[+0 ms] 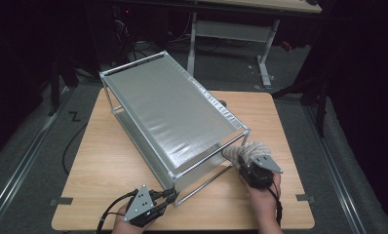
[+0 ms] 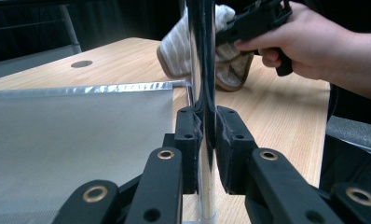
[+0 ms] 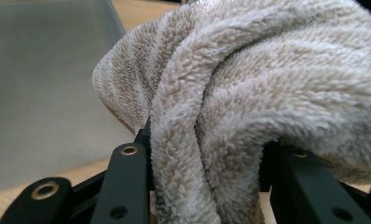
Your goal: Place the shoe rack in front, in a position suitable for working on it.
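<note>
Left fingers [image 2: 206,149] are clamped on the chrome post [image 2: 201,70] at the near corner of the rack [image 1: 175,122], one pad on each side of the tube, close above its foot on the counter [image 1: 109,165]. Right fingers [image 3: 207,177] are closed on a bunched striped towel [image 3: 249,93], its pile folded between the pads and spilling over them. In the high view the left gripper [image 1: 168,197] meets the rack's near corner, while the right gripper [image 1: 241,165] holds the towel [image 1: 248,151] against the rack's near right end, just beside the upper rail [image 1: 209,157] and corner post. From the left gripper view the towel [image 2: 179,46] lies partly behind the post, and the right hand [image 2: 305,42] stands beyond it. The rack sits diagonally across the counter; its two grey mesh shelves, upper and lower, carry nothing. A round hole [image 2: 81,64] marks the counter's far part. Beyond the counter stands a second table's white frame [image 1: 231,34], with cables [image 1: 138,48] on the floor [image 1: 31,126].
</note>
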